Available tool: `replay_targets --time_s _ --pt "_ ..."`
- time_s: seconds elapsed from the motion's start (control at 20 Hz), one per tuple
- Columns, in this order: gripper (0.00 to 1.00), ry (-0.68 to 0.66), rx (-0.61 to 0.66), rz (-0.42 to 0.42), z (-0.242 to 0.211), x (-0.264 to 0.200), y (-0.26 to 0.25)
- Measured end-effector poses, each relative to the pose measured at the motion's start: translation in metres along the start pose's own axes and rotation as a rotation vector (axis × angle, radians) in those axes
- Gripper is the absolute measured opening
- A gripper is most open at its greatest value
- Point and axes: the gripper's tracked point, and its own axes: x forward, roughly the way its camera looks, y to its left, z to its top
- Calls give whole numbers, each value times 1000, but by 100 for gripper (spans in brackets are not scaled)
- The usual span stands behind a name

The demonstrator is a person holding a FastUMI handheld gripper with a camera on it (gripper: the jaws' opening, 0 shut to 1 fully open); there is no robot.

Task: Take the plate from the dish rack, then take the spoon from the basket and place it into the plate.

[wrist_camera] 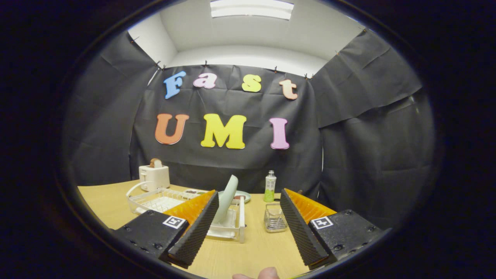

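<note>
A gripper (248, 228) hangs over a wooden table (240, 255), fingers spread wide and holding nothing. Ahead, a pale plate (226, 197) stands on edge in a white rack (232, 226), just beyond the left finger. A wire basket (274, 219) sits beside the right finger (spoon too small to make out). A toaster (154, 176) and bottle (270, 186) stand farther back.

Bright ceiling panel (252, 8) overhead; sharp centre; fisheye-bent edges.

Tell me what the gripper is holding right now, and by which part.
Nothing is held. The gripper is open, its fingers spread apart above the table; the plate stands upright in the dish rack, beyond them and untouched.
</note>
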Motion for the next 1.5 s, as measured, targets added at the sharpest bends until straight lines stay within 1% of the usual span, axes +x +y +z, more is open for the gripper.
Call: replay_targets --time_s 0.15,0.4,0.65,0.95,1.1,1.25,1.4,1.5 --pt "100 24 3 16 8 9 0" --pt "100 91 -35 45 31 45 5" --pt "100 164 -30 115 51 92 25" --pt "100 326 -61 162 53 154 47" --pt "100 437 -8 189 45 179 59" --pt "100 534 -10 163 31 206 58" --pt "100 633 66 152 16 226 60" --pt "99 656 49 126 11 236 52"
